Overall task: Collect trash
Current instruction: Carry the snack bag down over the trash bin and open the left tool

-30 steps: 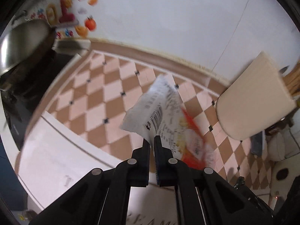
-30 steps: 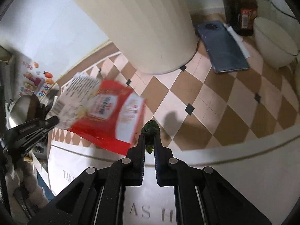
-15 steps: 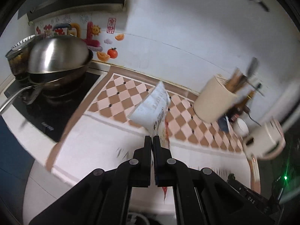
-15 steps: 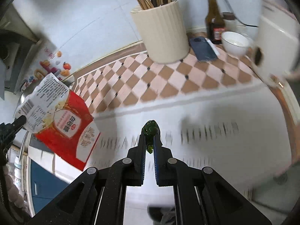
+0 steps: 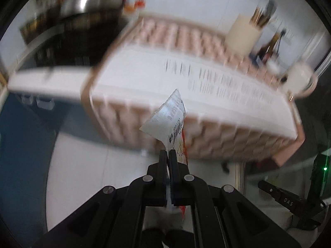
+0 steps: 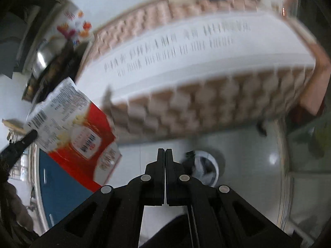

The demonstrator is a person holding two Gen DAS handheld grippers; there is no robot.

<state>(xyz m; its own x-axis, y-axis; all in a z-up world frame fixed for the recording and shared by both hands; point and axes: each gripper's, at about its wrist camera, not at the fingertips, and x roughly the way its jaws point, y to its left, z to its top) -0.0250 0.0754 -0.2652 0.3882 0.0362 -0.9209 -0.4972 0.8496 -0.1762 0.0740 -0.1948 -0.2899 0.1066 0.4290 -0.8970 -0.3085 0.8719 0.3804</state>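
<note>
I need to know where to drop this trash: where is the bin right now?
In the right wrist view the white bin stands on the floor, just right of the shut right gripper, below the counter's tiled front edge.

Wrapper (image 6: 74, 132): flat snack bag, white top w/ barcode + small print, red lower half w/ white label panels. Creased, looks empty. Held in air by its white corner, pinched btwn left gripper's (image 5: 168, 152) closed fingers; hangs off the counter edge, over floor, tilted w/ red end lower. In left wrist view wrapper (image 5: 169, 122) seen nearly edge-on, white corner up, red strip trailing down past the fingers. Bin (image 6: 206, 165): round, white rim, on floor below the counter front, just beyond right gripper's tips; some pale stuff inside, too blurred to ID. Wrapper well apart from bin, to its left.
</note>
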